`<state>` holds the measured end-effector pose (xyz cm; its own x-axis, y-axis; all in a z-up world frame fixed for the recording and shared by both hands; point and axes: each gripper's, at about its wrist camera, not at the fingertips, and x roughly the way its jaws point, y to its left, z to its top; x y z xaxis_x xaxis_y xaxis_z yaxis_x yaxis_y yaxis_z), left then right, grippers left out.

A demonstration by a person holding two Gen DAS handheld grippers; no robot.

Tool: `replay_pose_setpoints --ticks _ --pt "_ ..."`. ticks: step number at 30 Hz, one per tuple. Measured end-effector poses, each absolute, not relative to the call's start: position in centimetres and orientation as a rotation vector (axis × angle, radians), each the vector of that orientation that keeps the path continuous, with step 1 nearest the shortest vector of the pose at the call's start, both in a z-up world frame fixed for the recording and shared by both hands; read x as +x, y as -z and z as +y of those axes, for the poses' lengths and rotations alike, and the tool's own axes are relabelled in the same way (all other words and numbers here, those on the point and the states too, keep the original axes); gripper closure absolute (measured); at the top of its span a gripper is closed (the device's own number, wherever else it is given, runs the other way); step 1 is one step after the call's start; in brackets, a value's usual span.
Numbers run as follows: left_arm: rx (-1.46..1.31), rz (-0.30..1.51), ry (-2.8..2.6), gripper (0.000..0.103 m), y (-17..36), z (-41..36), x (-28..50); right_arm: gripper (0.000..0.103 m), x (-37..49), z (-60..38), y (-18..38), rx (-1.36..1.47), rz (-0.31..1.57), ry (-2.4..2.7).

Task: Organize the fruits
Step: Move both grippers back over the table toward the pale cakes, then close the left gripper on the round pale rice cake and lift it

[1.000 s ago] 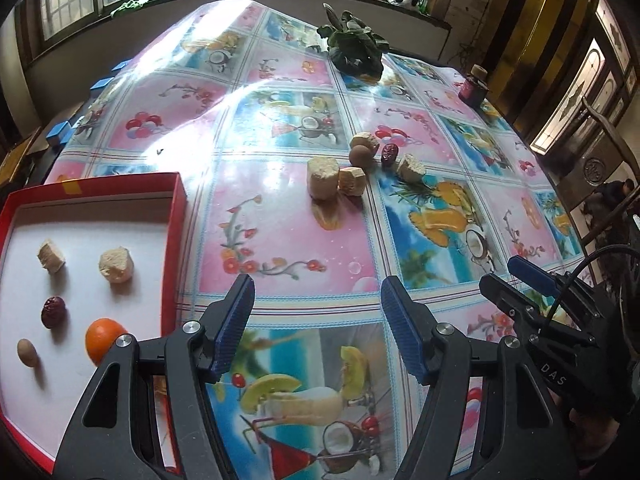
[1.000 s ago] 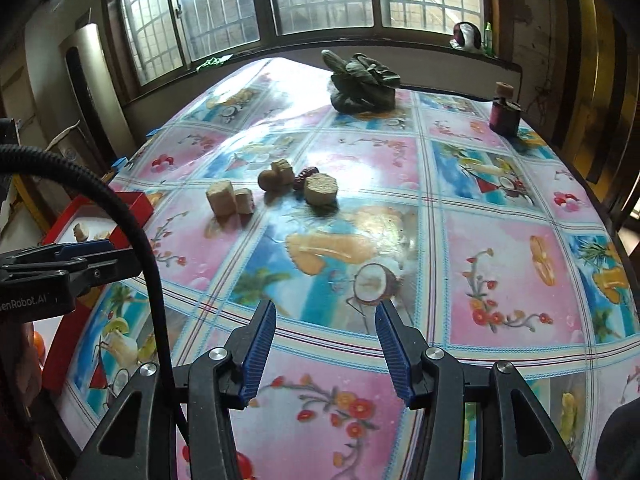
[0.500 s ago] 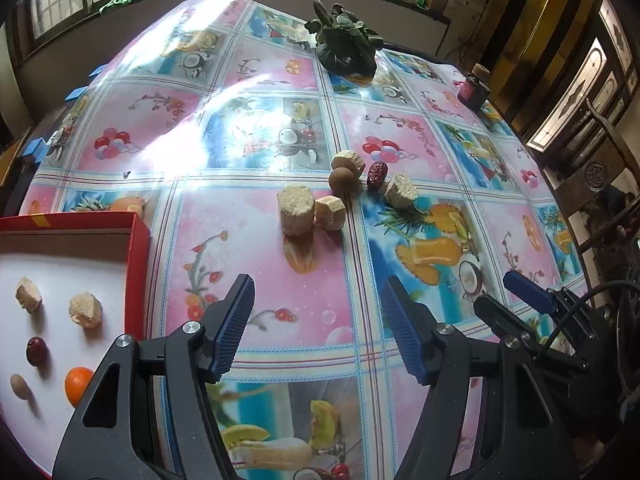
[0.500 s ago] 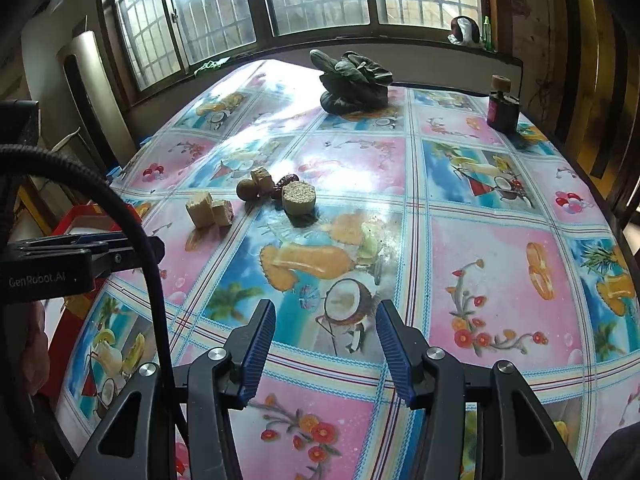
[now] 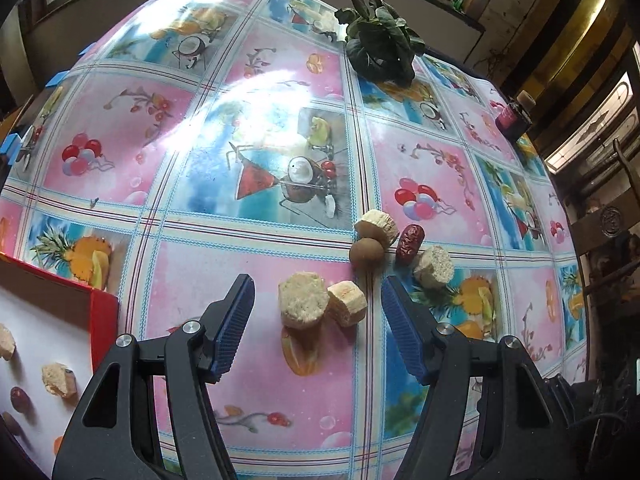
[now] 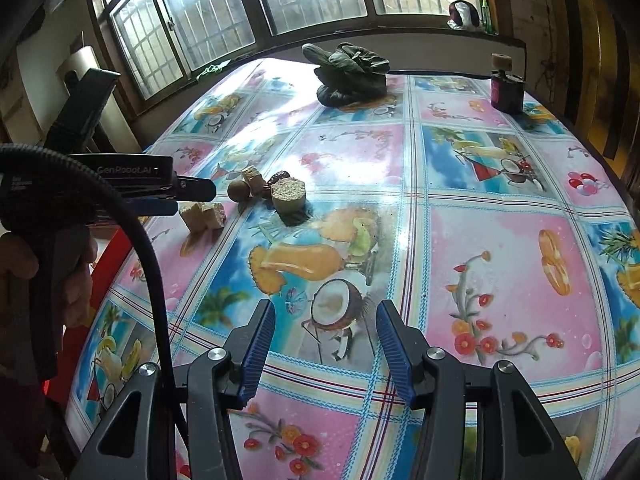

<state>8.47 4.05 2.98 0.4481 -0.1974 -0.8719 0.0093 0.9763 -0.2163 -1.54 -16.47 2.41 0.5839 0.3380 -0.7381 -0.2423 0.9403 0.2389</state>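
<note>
Several fruit pieces lie grouped on the patterned tablecloth: a large beige chunk [image 5: 300,300], a smaller chunk [image 5: 347,307], a brown round fruit [image 5: 366,253], a red date [image 5: 409,239] and two more beige chunks [image 5: 377,226] [image 5: 434,266]. My left gripper [image 5: 318,312] is open and hovers over the two nearest chunks, which show between its fingers untouched. In the right wrist view the left gripper [image 6: 192,196] reaches in over those chunks [image 6: 202,214]. The red tray [image 5: 102,320] at the left holds a beige piece [image 5: 59,379] and a date [image 5: 19,398]. My right gripper [image 6: 324,344] is open and empty, well short of the group.
A bunch of dark leafy greens [image 5: 380,48] sits at the far end of the table, with a dark red jar [image 5: 512,114] toward the far right corner. A hand [image 6: 24,264] and a black cable [image 6: 132,240] fill the left of the right wrist view.
My left gripper has moved from beside the tray toward the fruit group, so the tray has slid to the view's left edge. My right gripper has crept a little forward.
</note>
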Motion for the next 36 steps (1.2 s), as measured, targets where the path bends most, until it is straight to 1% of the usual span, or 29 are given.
replay_pose_setpoints --ticks 3,15,23,31,36 --pt "-0.173 1.112 0.108 0.037 -2.4 4.2 8.7 0.052 -1.5 -16.4 -2.3 0.114 0.887 -0.345" --pt "-0.346 1.141 0.112 0.037 -2.1 7.1 8.6 0.052 -1.6 -16.1 -2.2 0.11 0.893 -0.354" --pt "-0.257 1.103 0.024 0.037 -2.7 7.6 7.8 0.052 -1.6 -16.0 -2.2 0.109 0.893 -0.363" --pt "-0.318 1.09 0.057 0.037 -3.5 8.1 8.1 0.052 -1.6 -15.8 -2.1 0.104 0.895 -0.376" --pt "-0.329 1.113 0.02 0.037 -2.4 8.3 8.9 0.052 -1.7 -15.7 -2.2 0.103 0.896 -0.384"
